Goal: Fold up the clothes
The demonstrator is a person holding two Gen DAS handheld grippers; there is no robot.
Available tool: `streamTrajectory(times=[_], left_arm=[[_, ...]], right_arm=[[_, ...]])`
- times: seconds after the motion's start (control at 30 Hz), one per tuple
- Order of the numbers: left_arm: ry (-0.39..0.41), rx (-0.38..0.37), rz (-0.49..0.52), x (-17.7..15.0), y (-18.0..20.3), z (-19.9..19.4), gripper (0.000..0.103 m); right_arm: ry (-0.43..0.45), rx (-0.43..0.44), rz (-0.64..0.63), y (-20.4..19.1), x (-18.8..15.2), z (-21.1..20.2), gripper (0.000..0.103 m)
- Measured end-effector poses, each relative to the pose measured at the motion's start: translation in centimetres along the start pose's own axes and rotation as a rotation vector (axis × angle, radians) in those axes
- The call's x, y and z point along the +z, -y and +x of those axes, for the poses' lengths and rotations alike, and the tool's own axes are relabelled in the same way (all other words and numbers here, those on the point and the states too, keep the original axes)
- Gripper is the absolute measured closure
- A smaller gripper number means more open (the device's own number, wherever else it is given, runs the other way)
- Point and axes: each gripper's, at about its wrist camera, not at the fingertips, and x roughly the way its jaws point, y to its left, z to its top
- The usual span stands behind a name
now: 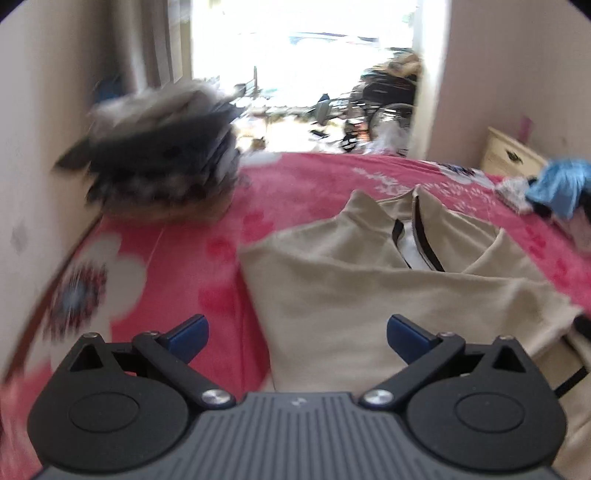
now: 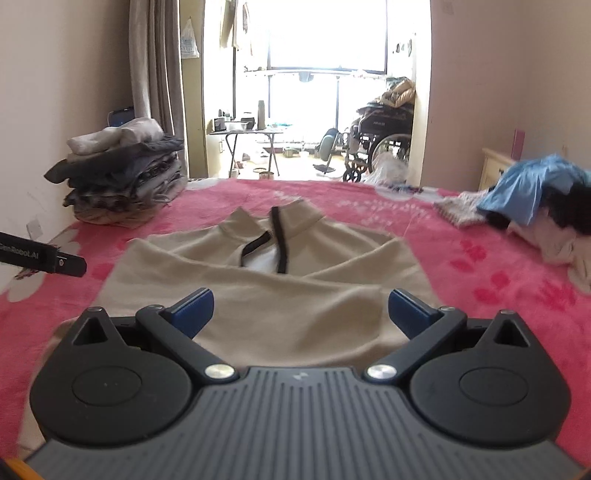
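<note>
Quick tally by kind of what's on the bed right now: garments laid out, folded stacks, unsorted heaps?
Laid-out garments: 1, the beige zip-neck top
Folded stacks: 1, the grey stack by the wall
Unsorted heaps: 1, the heap with blue cloth
Total: 3

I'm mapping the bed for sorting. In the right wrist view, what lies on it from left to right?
Stack of folded clothes → beige zip-neck top lying flat → loose pile of clothes with a blue garment on top.

beige walls [image 2: 55, 74] | grey curtain [image 2: 155, 62] | bright window [image 2: 325, 33] | wheelchair [image 2: 384, 144]
</note>
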Motion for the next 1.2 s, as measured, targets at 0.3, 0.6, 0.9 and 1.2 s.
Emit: streamTrajectory(times=[0.3, 0.6, 0.9, 1.2], left_arm=[[0.057, -0.066, 0.325, 3.2, 4.1, 7.2, 0.006], [-0.086, -0.014, 0.147, 0.9, 0.9, 16.3, 0.01], [-0.052, -0.072, 0.102, 1.3, -0.4, 15.9, 0.011], [0.051, -0.157, 0.115, 4.1, 0.3, 15.7, 0.011]], right_arm=[[-0.136, 0.067, -0.014, 3.2, 1.8, 7.6, 0.051], [-0.351, 0.035, -0.007, 6.0, -0.3, 15.3, 0.076], [-0.364, 0.255, 0.165, 3.9, 6.0, 17.8, 0.076], [-0.379, 0.242, 0.137, 1.1, 8.5, 25.2, 0.084]])
